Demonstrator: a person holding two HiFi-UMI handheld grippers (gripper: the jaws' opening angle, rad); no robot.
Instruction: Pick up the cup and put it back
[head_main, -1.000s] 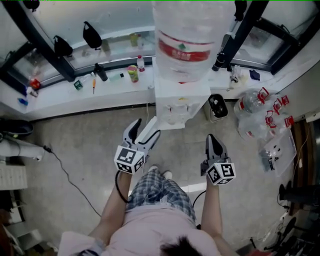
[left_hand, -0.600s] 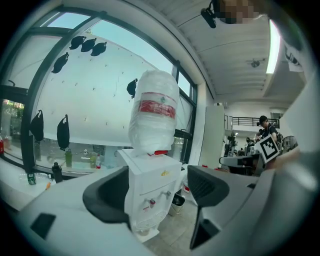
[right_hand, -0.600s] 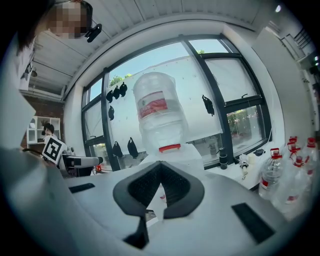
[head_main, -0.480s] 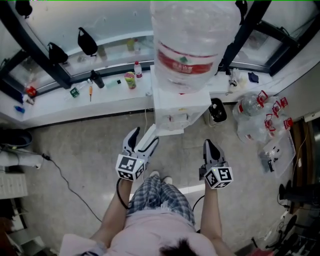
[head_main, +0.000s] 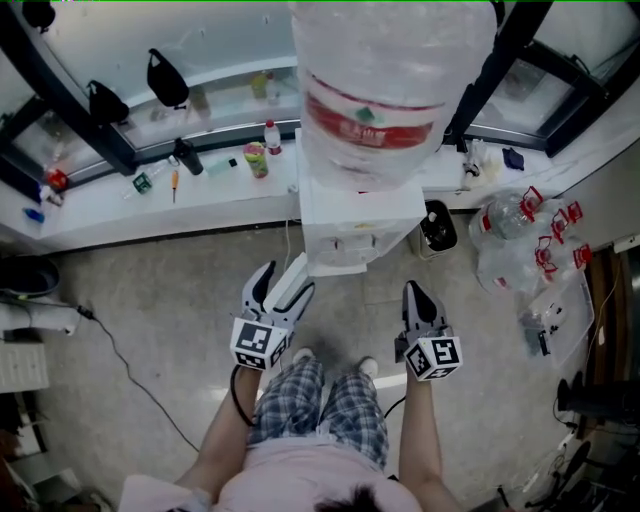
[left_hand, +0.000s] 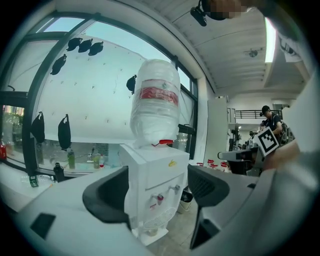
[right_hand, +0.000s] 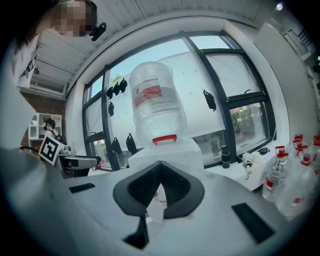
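Observation:
A white water dispenser with a big clear bottle on top stands in front of me. In the left gripper view, what looks like a small pale cup sits on the drip tray under the dispenser's taps. My left gripper hovers short of the dispenser's left front, open with nothing between its pads. My right gripper hangs level with it on the right, jaw tips together and holding nothing. In the right gripper view the dispenser shows behind the shut gripper.
A long white sill under the windows carries small bottles and tools. A black bin stands right of the dispenser. Several empty water jugs lie on the floor farther right. A cable runs across the floor at left.
Both grippers have sunk a little and drifted toward my body in the head view. Their jaws look the same as before.

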